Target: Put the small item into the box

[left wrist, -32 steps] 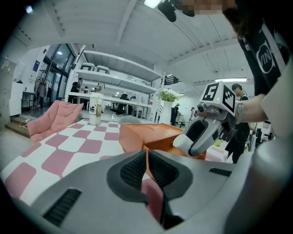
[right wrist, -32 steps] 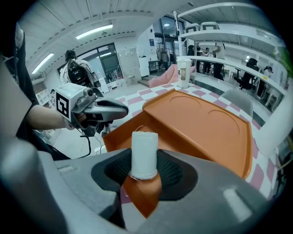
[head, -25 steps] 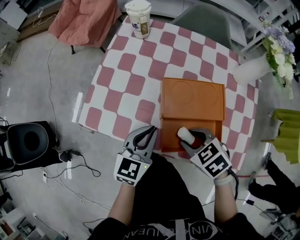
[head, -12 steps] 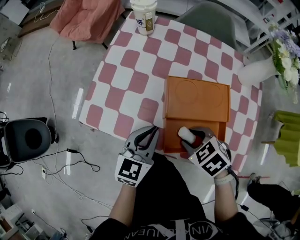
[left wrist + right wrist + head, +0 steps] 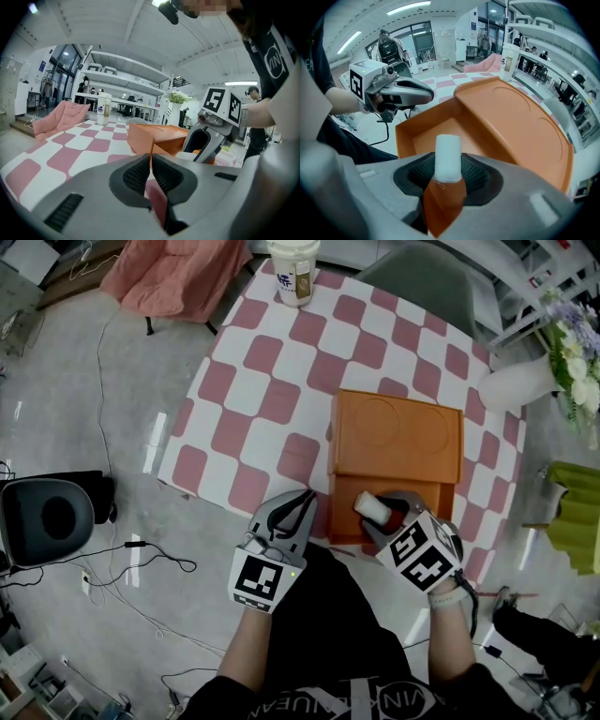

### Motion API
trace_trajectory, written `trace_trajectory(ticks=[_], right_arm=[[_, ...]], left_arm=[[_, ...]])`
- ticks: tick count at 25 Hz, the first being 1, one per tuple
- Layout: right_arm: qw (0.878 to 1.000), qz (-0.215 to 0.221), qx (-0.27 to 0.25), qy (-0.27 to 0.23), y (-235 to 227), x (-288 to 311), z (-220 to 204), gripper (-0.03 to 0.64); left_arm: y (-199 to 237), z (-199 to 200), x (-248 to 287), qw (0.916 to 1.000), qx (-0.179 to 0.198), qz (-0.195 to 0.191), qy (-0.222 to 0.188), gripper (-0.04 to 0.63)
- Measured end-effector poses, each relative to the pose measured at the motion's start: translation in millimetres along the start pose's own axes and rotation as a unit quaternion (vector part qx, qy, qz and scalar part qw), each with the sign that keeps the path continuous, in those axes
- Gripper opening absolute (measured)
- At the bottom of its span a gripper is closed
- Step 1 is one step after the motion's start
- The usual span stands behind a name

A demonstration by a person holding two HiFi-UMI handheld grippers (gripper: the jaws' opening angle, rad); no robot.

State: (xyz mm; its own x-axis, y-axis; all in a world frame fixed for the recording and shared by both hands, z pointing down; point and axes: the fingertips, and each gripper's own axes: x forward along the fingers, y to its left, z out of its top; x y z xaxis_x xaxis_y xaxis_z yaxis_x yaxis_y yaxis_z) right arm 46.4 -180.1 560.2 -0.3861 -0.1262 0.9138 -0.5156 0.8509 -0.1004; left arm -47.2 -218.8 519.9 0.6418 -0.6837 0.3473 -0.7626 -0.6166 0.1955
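pinching white roll point(image 5: 447, 157) over open box point(image 5: 394, 442) | right hand-held gripper point(image 5: 447, 177) | left hand-held gripper point(image 5: 150, 172) pressed together

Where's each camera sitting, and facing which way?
Head view: on the person's head, aimed steeply down at the checkered table and orange box; left gripper, right gripper and torso show.
Left gripper view: on the left gripper, facing across the table past its shut jaws; the right gripper shows.
Right gripper view: on the right gripper, facing into the box over the held white roll; the left gripper shows.
Shared: all see the box.
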Motion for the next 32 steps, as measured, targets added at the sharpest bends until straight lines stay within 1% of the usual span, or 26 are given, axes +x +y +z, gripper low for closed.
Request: trace_trajectory(ticks=[7,15,19,23,28,30,32], right_arm=[[1.0,0.001,0.003,-0.008,-0.3,-1.2,0.5,0.169],[0.998,0.007,0.034,-0.044,0.4,-12.1,7.9,0.175],[0.996,0.011,0.052,-0.072,0.9,-19.4,12.8,0.175],[0.99,0.005,0.077,-0.115,-2.1,-32.9,18.6,0.175],[0.983,-0.015,0.091,-0.156,-8.6,-47.8,19.1,0.173],[0.978,-0.021,0.105,-0.18,-11.8,-54.9,19.8,0.157],[0.97,-0.023,0.124,-0.21,-14.4,-63.0,22.2,0.139]], left_arm=[[3.1,0.2,-0.3,1.0,-0.001,0.002,0.0,0.017],[1.6,6.0,2.4,1.0,-0.001,-0.007,-0.004,0.017],[0.7,11.5,3.5,0.9999,0.004,-0.012,-0.003,0.017],[2.4,14.5,4.4,0.9999,0.006,-0.008,-0.008,0.017],[0.9,22.6,6.1,0.9998,0.008,-0.011,-0.013,0.017],[-0.7,25.0,7.1,0.9998,0.011,-0.012,-0.015,0.017],[-2.1,25.7,8.1,0.9998,0.009,-0.014,-0.014,0.017]])
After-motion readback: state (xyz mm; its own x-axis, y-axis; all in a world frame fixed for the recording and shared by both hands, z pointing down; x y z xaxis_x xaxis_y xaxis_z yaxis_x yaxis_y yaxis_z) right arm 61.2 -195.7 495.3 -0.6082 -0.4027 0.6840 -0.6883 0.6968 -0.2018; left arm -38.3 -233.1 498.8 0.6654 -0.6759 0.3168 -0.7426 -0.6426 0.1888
